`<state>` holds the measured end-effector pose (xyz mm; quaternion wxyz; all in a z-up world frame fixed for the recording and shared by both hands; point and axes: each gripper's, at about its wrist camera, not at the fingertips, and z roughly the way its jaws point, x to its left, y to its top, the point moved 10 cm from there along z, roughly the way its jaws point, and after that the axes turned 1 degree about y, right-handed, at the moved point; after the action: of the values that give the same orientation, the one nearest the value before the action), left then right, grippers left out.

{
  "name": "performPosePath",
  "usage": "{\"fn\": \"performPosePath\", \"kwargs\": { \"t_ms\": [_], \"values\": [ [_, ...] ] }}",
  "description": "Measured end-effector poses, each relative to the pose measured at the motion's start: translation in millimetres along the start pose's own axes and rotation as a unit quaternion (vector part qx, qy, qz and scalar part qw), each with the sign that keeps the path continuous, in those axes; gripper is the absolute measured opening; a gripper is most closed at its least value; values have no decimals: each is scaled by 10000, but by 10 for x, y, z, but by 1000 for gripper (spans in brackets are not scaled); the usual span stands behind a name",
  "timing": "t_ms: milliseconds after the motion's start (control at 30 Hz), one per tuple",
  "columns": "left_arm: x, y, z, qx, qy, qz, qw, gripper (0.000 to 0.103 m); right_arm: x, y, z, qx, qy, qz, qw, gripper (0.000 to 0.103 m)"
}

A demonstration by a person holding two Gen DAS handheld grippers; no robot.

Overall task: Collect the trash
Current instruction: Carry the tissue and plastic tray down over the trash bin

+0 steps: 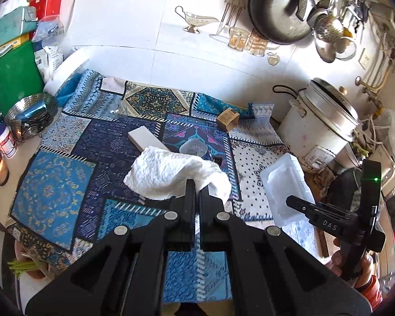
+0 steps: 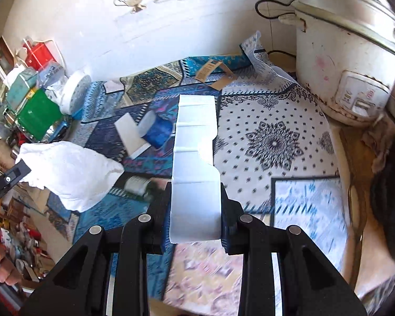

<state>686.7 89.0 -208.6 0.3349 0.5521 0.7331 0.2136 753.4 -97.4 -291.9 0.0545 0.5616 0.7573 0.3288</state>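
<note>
Claws (image 1: pixel 197 189) (image 2: pixel 194 192) clamp crumpled tissue (image 1: pixel 171 173) and white tray (image 2: pixel 194 158).

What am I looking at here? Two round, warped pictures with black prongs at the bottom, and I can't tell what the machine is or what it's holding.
There is no robot: a person holds a black two-finger claw in each hand, each with a wide-angle camera looking along its fingers. One picture comes from the left claw, the other from the right claw.

The left claw is shut on a crumpled white paper towel. The right claw is shut on a white ridged plastic tray, held edge-on in its own view.

Below lies a blue patterned patchwork cloth. On it rest a small brown cardboard box and a flat white rectangular box. A worn white rice cooker stands at the cloth's edge.
</note>
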Motion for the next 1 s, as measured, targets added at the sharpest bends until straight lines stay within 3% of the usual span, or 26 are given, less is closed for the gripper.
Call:
{"fn": "performPosePath", "kwargs": {
  "t_ms": [300, 533, 1000],
  "values": [
    [343, -782, -649, 280, -126, 375, 9988, 0, 666, -801, -361, -186, 66, 274, 9994, 26],
    [568, -1486, -978, 595, -223, 574, 9963, 0, 1079, -1612, -370, 114, 47, 390, 9992, 26],
    [821, -2930, -587, 1896, -4, 321, 9813, 0, 1128, -2780, 52, 1291, 54, 89, 9916, 26]
  ]
}}
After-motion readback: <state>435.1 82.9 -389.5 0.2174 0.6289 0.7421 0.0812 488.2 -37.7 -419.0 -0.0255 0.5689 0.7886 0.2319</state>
